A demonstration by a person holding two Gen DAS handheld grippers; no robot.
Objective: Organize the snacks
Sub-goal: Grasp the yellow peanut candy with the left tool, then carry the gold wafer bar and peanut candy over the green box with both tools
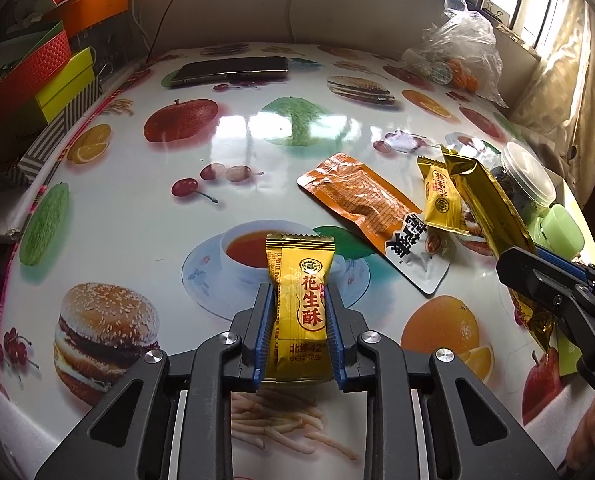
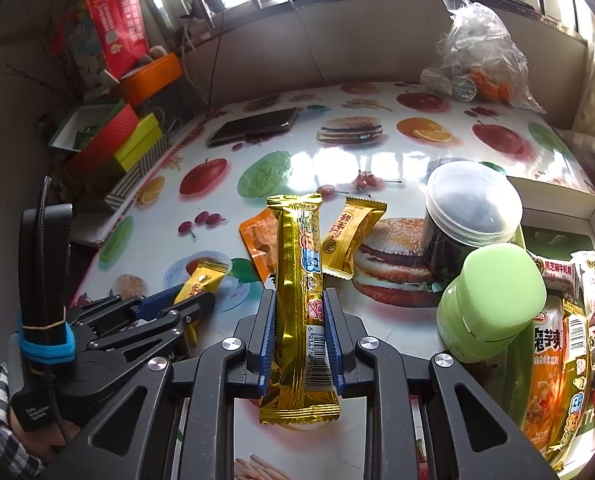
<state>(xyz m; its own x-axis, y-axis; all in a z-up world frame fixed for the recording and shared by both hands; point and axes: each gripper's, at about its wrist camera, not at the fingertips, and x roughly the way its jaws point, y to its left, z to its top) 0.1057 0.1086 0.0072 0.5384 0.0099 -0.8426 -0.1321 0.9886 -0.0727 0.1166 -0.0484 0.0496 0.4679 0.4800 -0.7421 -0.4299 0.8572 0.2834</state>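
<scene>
Over a desk (image 1: 129, 208) printed with fruit and burgers, the left tool (image 1: 299, 300) is clamped on a small yellow peanut candy packet (image 1: 299, 308), held upright just above the printed teacup. The right tool (image 2: 299, 304) pinches a long gold snack bar (image 2: 299, 280) by its lower half. An orange sachet (image 1: 361, 196) and another yellow candy (image 1: 441, 200) lie between them; a clear jar (image 2: 471, 216), a green container (image 2: 493, 300) and a box of snacks (image 2: 557, 340) sit at the right.
</scene>
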